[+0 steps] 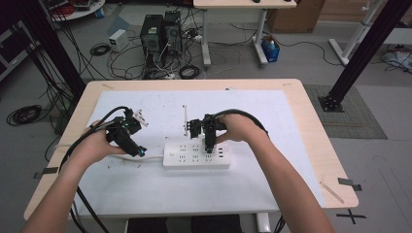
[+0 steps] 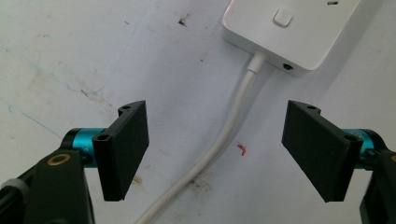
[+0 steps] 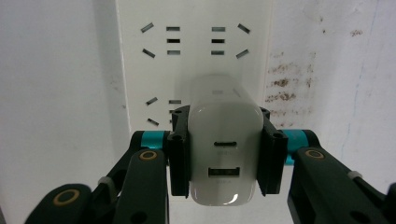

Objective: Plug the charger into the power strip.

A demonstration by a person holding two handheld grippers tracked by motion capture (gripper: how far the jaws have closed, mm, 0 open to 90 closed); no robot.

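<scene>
Right gripper (image 3: 225,156) clamped tight on a white USB charger (image 3: 224,154), one black finger (image 3: 179,154) flat against each side, no gap at all. Charger sitting over the white power strip (image 3: 196,60), roughly above the nearer row of sockets; can't tell from the right gripper view whether the prongs are in yet (charger body hides them). Two ports on the charger's end facing the camera, one small oval, one wider rectangle.

Left gripper (image 2: 215,149) totally different story: fingers (image 2: 125,149) spread wide, nothing pinched, nothing touched. Just the strip's white cable (image 2: 219,140) running across the tabletop between them, with the end of the power strip (image 2: 289,32) and its square switch button beyond the tips.

From the high view: power strip (image 1: 196,154) lying flat near the middle of the white tabletop (image 1: 272,126), right gripper (image 1: 209,145) pointing down onto it from the far side, left gripper (image 1: 138,149) off the strip's left end, near the cable exit. Grip itself basically unreadable there (too small, hand in the way), and no sign of the charger's ports. Gripper views fix that, but lose the layout: only up top do both hands, the whole strip and the floor clutter behind the tabletop come through together. Also a thin pale stick (image 1: 185,119) lying just beyond the strip.
</scene>
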